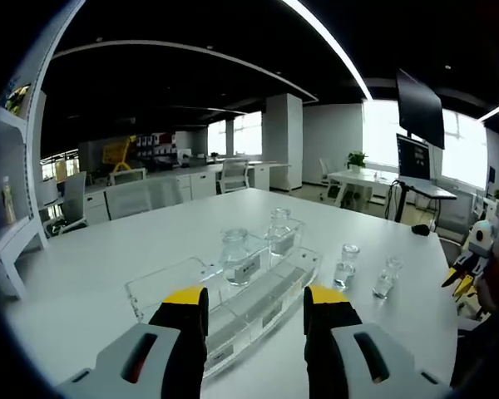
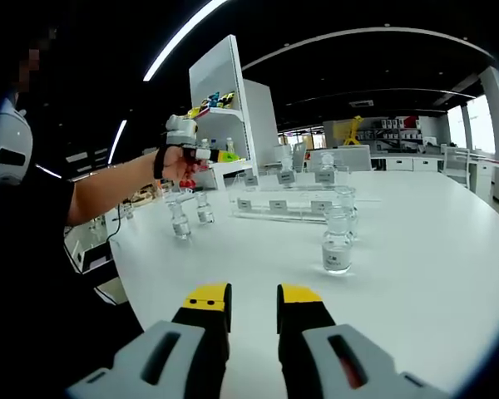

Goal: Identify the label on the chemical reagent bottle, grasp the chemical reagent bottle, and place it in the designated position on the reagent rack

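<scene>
My left gripper (image 1: pixel 256 301) is open and hovers just above the near end of a clear acrylic reagent rack (image 1: pixel 270 293). Two glass reagent bottles stand in the rack, one labelled (image 1: pixel 235 256) and one farther back (image 1: pixel 280 230). Two small bottles (image 1: pixel 346 264) (image 1: pixel 387 278) stand on the table to its right. My right gripper (image 2: pixel 254 301) is open and empty, low over the table. Ahead of it stand a labelled bottle (image 2: pixel 337 243) and another bottle (image 2: pixel 346 202), in front of the rack (image 2: pixel 287 199). A person's hand (image 2: pixel 176 163) holds the other gripper above two small bottles (image 2: pixel 180 220).
The white table (image 1: pixel 108 249) is wide, with bare surface around the rack. A white shelf unit (image 2: pixel 224 91) stands behind the table. A dark monitor on a stand (image 1: pixel 420 125) and office chairs (image 1: pixel 129 198) lie beyond. The other gripper's yellow-black jaws (image 1: pixel 459 278) show at the right edge.
</scene>
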Demonstrator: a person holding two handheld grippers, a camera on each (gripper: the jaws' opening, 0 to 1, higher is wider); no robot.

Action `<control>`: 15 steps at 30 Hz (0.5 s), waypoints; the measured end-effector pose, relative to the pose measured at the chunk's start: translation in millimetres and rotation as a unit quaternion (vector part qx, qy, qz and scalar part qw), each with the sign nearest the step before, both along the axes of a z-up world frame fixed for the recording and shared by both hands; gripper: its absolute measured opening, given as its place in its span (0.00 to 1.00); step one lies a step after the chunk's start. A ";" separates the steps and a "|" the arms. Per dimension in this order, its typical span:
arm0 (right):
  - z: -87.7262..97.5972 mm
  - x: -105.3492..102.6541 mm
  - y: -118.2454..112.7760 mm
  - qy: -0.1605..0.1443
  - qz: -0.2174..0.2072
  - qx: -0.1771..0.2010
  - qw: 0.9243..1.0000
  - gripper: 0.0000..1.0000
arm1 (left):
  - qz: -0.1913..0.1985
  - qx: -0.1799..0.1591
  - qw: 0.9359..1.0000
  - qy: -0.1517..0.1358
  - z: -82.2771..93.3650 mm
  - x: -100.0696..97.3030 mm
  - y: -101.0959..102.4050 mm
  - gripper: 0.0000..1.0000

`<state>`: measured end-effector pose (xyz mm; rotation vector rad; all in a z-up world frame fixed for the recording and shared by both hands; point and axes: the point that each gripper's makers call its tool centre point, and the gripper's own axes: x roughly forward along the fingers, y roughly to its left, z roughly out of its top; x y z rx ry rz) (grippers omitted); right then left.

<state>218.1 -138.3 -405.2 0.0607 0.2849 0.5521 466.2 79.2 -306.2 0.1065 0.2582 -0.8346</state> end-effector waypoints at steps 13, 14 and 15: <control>0.0 -0.1 3.6 -0.001 0.001 -0.003 1.000 0.21 | 0.003 -0.006 1.000 -0.004 -1.8 -4.9 30.6 0.47; -0.4 0.1 3.4 0.000 0.001 -0.003 1.000 0.21 | 0.004 -0.007 1.000 -0.005 -1.3 -5.9 33.3 0.47; -0.9 0.4 3.3 0.000 0.000 -0.003 1.000 0.21 | 0.007 -0.008 1.000 -0.005 -0.8 -7.0 36.0 0.47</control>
